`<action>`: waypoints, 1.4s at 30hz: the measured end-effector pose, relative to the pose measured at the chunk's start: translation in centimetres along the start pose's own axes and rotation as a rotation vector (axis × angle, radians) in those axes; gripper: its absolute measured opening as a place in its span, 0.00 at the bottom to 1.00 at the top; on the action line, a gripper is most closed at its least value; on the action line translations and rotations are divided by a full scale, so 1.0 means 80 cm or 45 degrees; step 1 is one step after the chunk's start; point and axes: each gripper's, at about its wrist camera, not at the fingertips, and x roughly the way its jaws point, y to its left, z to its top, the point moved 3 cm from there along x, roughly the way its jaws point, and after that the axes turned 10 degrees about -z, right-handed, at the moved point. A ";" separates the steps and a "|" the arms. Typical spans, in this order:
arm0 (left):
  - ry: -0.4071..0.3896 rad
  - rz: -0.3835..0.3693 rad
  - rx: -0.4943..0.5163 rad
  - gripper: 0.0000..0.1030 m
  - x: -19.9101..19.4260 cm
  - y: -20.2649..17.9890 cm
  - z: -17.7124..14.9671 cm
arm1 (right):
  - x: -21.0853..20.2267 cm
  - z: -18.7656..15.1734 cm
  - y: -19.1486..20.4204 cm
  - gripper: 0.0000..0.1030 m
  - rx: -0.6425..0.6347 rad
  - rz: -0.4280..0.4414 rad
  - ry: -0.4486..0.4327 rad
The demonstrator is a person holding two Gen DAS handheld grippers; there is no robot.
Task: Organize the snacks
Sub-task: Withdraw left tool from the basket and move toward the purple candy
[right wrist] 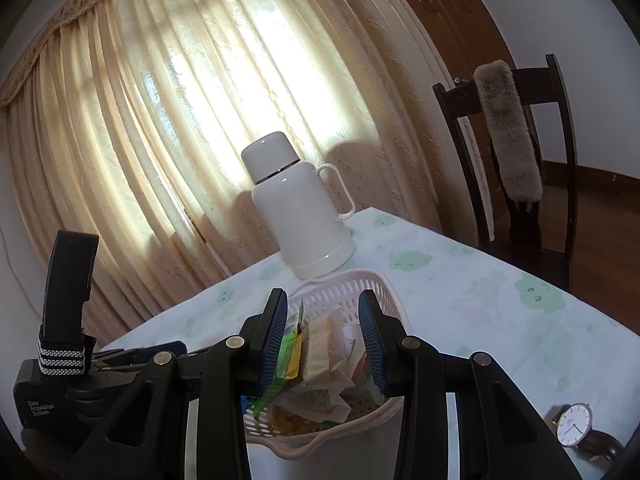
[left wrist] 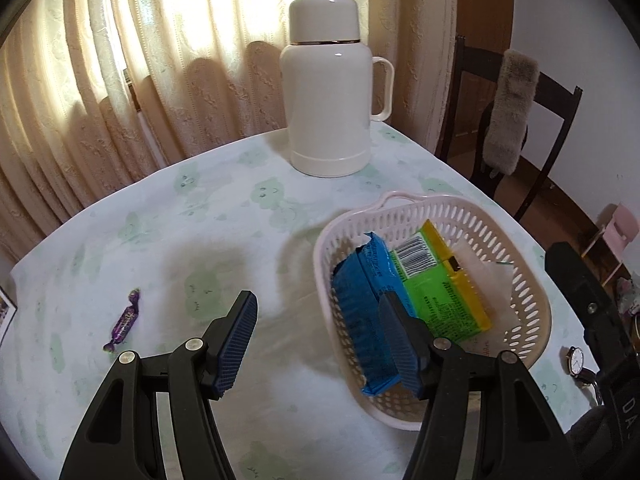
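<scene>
Left gripper: jaws spread, empty, right finger over the basket holding blue pack and green pack. Right gripper: jaws apart above basket; grip undeterminable. Purple candy lies on tablecloth, well left.

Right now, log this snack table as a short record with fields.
basket: pink plastic basket on the table
in basket: blue packet, green-and-yellow packet, pale wrappers
loose snack: purple candy on the tablecloth, outside the basket
left hand-held gripper: open, empty, one finger over the basket
right hand-held gripper: over the basket, grip unclear
other items: white flask, wristwatch
</scene>
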 end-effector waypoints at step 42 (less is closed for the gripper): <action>0.065 -0.088 -0.121 0.73 0.013 0.027 -0.005 | 0.001 -0.005 0.003 0.38 -0.044 0.000 -0.004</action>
